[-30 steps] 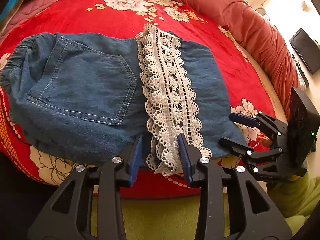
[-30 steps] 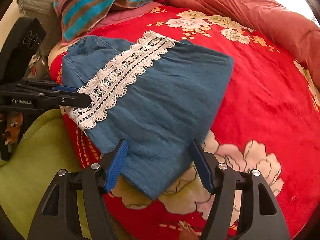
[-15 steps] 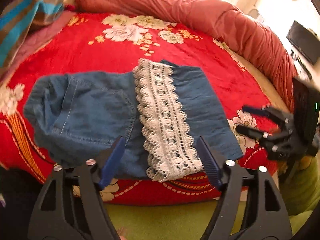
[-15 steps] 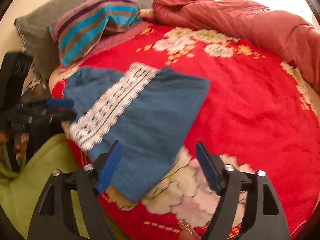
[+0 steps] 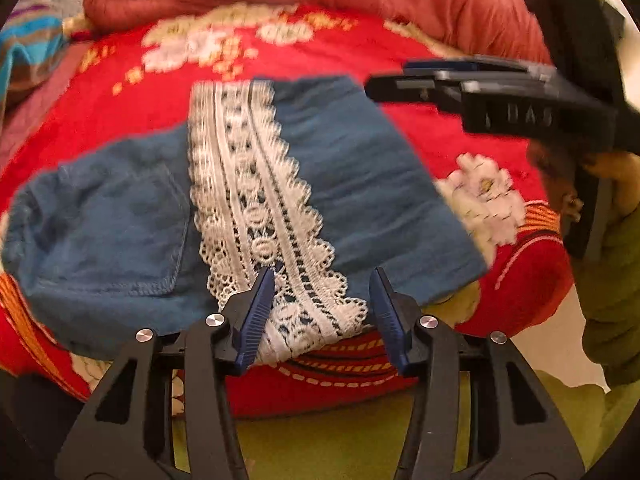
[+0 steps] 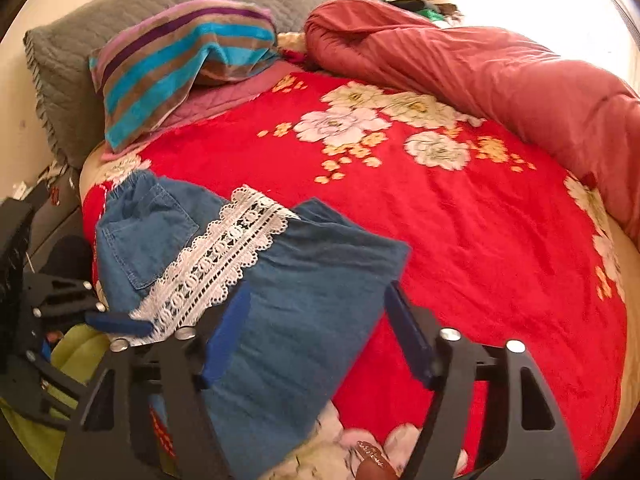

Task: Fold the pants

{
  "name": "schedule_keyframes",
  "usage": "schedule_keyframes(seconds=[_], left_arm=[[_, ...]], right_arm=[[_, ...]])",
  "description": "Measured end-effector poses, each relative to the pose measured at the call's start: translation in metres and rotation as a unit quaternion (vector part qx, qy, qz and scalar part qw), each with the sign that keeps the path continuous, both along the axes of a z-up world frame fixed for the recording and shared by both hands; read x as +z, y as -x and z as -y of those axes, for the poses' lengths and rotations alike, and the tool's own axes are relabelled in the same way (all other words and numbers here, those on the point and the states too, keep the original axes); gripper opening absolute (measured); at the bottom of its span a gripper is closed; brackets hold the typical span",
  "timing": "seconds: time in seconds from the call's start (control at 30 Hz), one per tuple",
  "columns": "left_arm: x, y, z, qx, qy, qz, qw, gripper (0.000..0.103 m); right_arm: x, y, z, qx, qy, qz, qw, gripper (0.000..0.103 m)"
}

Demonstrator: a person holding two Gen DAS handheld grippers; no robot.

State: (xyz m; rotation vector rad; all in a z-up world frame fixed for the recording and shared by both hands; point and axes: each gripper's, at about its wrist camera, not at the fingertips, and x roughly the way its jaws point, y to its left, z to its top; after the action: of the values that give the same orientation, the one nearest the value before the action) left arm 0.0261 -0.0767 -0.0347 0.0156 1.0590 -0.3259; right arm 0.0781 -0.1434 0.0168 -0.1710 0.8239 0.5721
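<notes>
The blue denim pants (image 5: 120,220) lie folded on the red floral blanket (image 5: 140,92), a white lace band (image 5: 248,200) running across the fold. They also show in the right wrist view (image 6: 320,272), with the lace (image 6: 224,264) and a back pocket (image 6: 148,232). My left gripper (image 5: 320,300) is open and empty, its fingers either side of the lace's near end. My right gripper (image 6: 320,320) is open and empty, over the near denim fold. The right gripper also shows side-on in the left wrist view (image 5: 400,78), above the pants' right part. The left gripper shows at the right view's left edge (image 6: 116,326).
A striped pillow (image 6: 180,60) and grey pillow (image 6: 120,12) lie at the bed's head. A rolled dark-red duvet (image 6: 500,80) runs along the far side. The bed's near edge (image 5: 320,364) is just below the pants, with green cloth (image 5: 320,440) beneath.
The left gripper has narrowed a little and come back to the lace's near end. The right gripper has risen and swung over the pants. The pants lie as before.
</notes>
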Motion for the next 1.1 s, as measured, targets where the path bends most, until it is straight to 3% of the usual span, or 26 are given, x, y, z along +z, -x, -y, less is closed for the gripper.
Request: schedule_keyframes(seconds=[0.17,0.33,0.43,0.8,0.93,1.03,1.1], left_arm=[[-0.001,0.0,-0.005,0.0,0.015,-0.002,0.9999,0.042],[-0.002,0.0,-0.009,0.002,0.034,-0.002,0.9994,0.042],[-0.002,0.001,-0.011,0.002,0.041,-0.002,0.9991,0.042],[0.003,0.006,-0.013,0.005,0.051,0.014,0.9986,0.042],[0.011,0.009,-0.019,0.017,0.056,0.028,0.9979,0.049],[0.018,0.012,-0.027,0.031,0.056,0.039,0.9972,0.06],[0.022,0.012,-0.03,0.038,0.057,0.045,0.9966,0.062]], right_arm=[[-0.023,-0.027,-0.02,0.004,0.02,-0.029,0.999,0.057],[-0.049,-0.051,-0.022,-0.029,0.052,-0.056,0.997,0.056],[-0.056,-0.058,-0.018,-0.038,0.04,-0.07,0.996,0.056],[-0.037,-0.046,-0.008,-0.053,0.002,-0.056,0.997,0.058],[-0.024,-0.031,0.004,-0.059,-0.025,-0.047,0.997,0.065],[-0.017,-0.022,0.011,-0.063,-0.035,-0.041,0.997,0.065],[-0.012,-0.017,0.015,-0.066,-0.042,-0.036,0.996,0.076]])
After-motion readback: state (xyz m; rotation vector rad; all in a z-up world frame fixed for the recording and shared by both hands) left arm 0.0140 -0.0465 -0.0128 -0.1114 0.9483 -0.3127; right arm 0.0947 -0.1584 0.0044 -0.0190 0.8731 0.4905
